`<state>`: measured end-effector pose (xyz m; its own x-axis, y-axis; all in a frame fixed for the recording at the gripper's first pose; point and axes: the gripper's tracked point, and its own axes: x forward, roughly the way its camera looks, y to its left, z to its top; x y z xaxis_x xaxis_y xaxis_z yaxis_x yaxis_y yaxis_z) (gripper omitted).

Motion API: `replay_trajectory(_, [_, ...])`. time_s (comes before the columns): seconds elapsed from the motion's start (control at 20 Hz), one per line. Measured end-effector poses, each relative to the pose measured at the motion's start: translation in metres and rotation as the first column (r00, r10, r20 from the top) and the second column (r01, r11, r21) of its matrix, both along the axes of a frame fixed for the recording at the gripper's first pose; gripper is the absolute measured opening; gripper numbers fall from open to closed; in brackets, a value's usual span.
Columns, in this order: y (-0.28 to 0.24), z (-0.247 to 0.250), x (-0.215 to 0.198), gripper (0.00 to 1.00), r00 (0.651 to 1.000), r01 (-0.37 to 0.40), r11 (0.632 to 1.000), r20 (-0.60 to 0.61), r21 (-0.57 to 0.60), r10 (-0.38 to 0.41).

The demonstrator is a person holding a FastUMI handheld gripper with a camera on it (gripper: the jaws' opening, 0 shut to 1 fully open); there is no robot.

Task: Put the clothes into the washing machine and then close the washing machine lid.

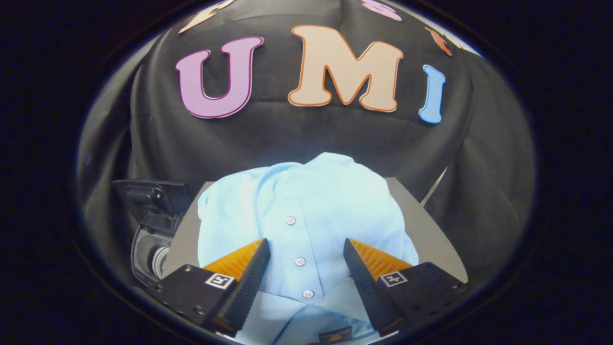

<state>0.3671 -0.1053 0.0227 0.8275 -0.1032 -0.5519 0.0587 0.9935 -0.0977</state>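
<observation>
We find the gripper with its fingers spread wide, holding nothing. Between them lies a light blue shirt, folded and front up, its row of buttons running straight along the gap between the fingers and its collar nearest the gripper. The shirt rests on a grey table, which shows bare on both sides of the cloth. We note the washing machine just beside the table on the left, beyond the left finger, with its lid raised and its drum opening exposed.
</observation>
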Motion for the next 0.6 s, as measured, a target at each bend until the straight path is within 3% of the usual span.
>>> replay_trajectory(0.1, [-0.006, 0.002, 0.0, 0.87, 0.999, 0.031, 0.998, 0.027, 0.046, -0.032])
replay_trajectory(0.25, [-0.002, 0.0, -0.007, 0.51, 0.998, -0.003, 0.999, 0.064, 0.051, -0.001])
replay_trajectory(0.4, [-0.001, 0.002, -0.02, 0.21, 0.996, 0.016, 0.996, 0.088, 0.083, -0.023])
replay_trajectory(0.6, [0.005, 0.007, -0.042, 0.08, 0.994, 0.018, 0.997, 0.109, 0.069, -0.026])
